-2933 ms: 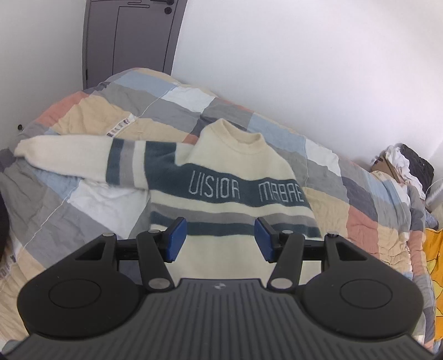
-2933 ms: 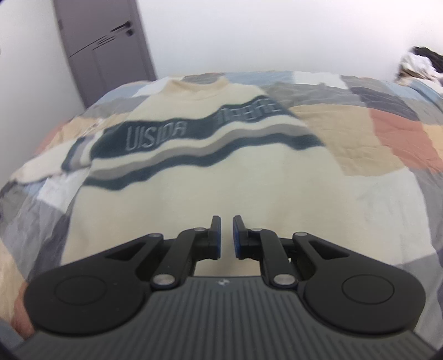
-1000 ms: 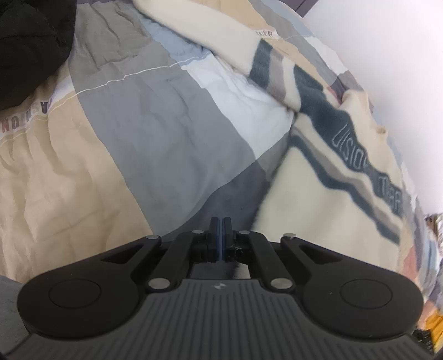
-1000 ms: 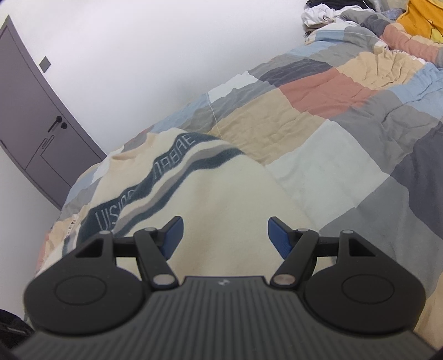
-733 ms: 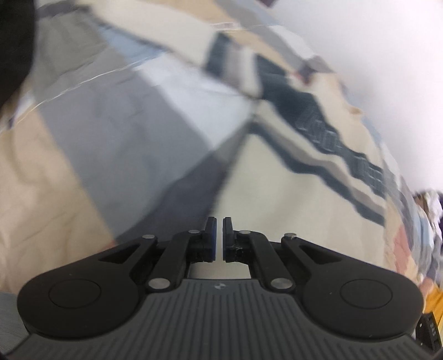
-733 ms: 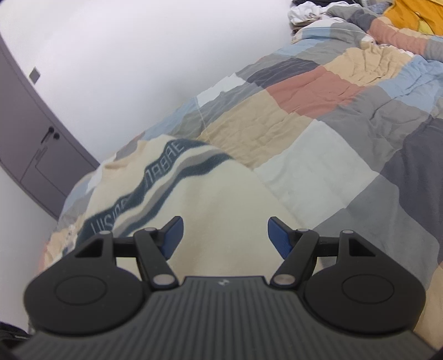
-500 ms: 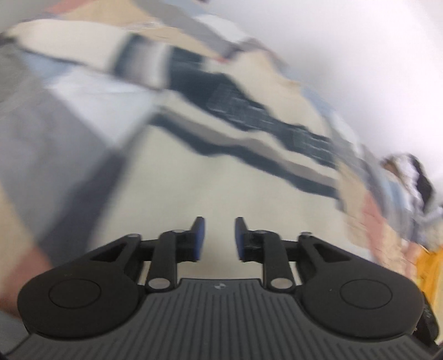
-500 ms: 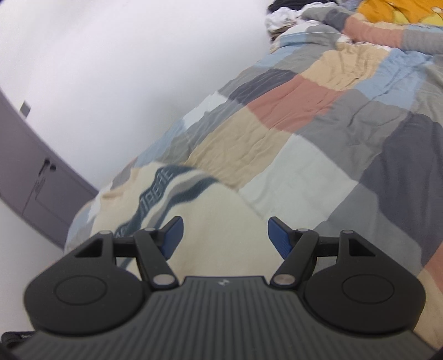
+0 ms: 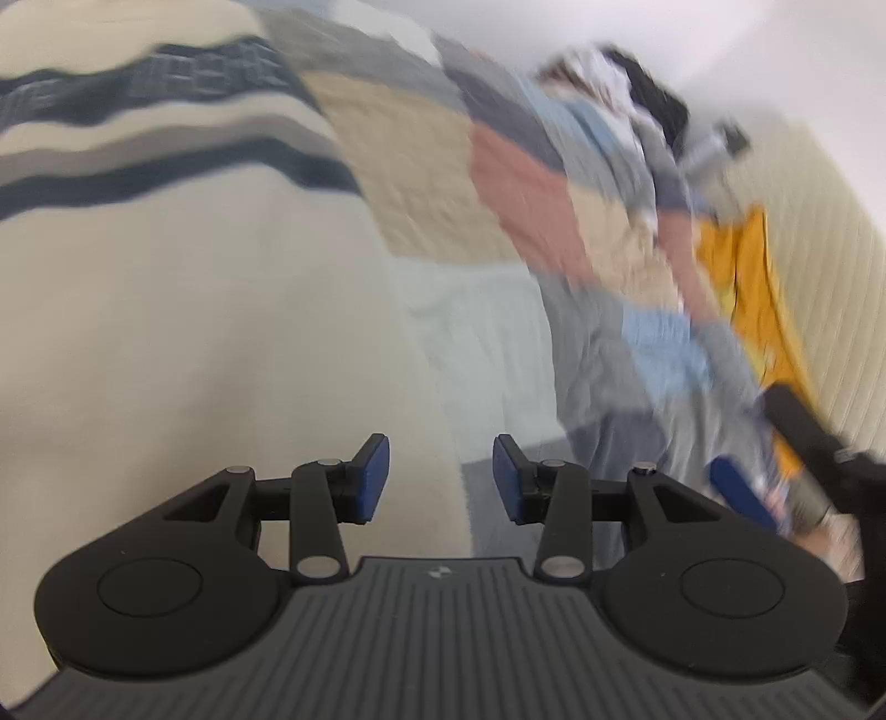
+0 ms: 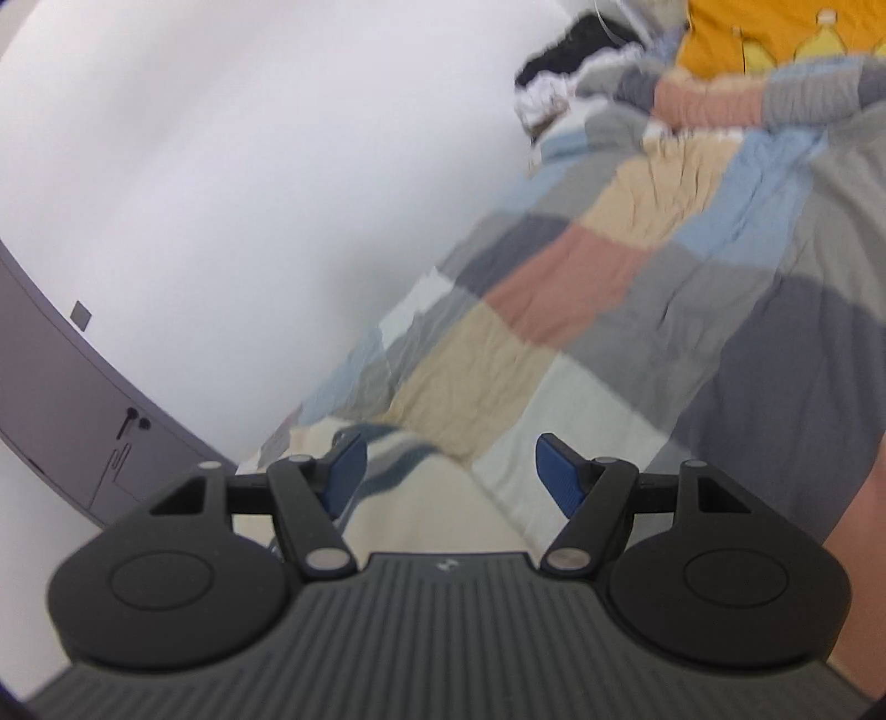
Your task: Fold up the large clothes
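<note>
On the quilt (image 9: 454, 343): 1 sweater (image 9: 183, 332), 1 yellow cloth (image 10: 775, 33), 1 clothes heap (image 10: 559, 72). Above it, 2 grippers: left (image 9: 441, 479), right (image 10: 451, 471). Beyond it, 1 door (image 10: 66, 410).

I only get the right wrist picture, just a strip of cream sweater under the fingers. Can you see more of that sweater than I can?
Observer: Yes. In the left wrist view the sweater fills the left half, with dark and grey stripes across it.
Operator: Is the other tool gripping it?
Observer: No. The left gripper is opening, nothing between its fingers; the sweater's edge lies just below them.
Operator: Can that camera see my tool?
Observer: Yes, blurred. The right gripper shows at the right edge, over the patchwork quilt.
</note>
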Demonstrator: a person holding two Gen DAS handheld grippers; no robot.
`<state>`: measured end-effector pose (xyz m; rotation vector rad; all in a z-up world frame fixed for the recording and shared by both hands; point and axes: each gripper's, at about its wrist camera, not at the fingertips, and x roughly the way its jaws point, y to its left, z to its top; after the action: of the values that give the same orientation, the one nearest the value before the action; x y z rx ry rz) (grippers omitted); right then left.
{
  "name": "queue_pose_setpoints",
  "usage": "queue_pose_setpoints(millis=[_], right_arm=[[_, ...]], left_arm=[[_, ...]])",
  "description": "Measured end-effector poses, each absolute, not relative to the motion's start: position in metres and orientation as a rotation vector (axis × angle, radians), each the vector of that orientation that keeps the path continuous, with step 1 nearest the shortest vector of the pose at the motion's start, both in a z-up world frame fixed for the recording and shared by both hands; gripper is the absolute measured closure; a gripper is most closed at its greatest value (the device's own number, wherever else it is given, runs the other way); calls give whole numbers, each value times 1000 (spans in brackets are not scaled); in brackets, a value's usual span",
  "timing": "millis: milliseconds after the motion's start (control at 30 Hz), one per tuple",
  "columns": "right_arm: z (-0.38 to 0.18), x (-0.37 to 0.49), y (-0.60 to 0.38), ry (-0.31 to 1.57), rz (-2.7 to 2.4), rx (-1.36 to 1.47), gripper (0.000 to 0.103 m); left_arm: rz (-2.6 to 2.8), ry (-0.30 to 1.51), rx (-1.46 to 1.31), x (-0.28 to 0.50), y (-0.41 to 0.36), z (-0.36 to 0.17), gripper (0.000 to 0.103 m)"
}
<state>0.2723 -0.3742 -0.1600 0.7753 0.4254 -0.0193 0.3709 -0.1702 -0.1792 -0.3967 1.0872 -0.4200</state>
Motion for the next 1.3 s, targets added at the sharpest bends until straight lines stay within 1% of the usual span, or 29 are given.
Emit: queue_pose_setpoints(millis=[133,200,367,433,467,533,600,667,767,867,1000,1167,1300], right_arm=[[-166,277,-377,428,-48,763,32],[-170,281,-378,432,-54,763,32],[-182,285,-389,421,-100,826,32],[-185,286,-394,422,-117,858,32],[-186,286,-396,421,-121,869,32],[-188,286,-397,419,-124,880,32],[-188,286,-397,417,-121,879,32],[-188,286,-396,415,-120,873,32],[-186,288,-392,425,-113,832,32],[-182,291,-384,425,-98,780,32],[-177,290,-378,410,-86,732,32],[-170,289,-365,418,-75,657,32],[-166,293,-345,464,-40,571,32]], left_arm=[[-432,1158,-346,389,-196,-210,53],[-421,1148,-291,394,-207,-219,49],[-381,1121,-188,407,-227,-236,49],[-363,1115,-142,407,-237,-238,52],[-349,1111,-117,406,-240,-238,59],[-339,1100,-66,404,-245,-238,65],[-336,1087,-33,400,-244,-235,78],[-345,1075,-25,398,-242,-234,87],[-373,1029,-36,393,-236,-233,95],[-378,1003,-126,389,-218,-224,97],[-364,911,-255,376,-177,-189,97],[-296,775,-410,347,-96,-145,98],[-222,699,-543,323,-26,-127,98]])
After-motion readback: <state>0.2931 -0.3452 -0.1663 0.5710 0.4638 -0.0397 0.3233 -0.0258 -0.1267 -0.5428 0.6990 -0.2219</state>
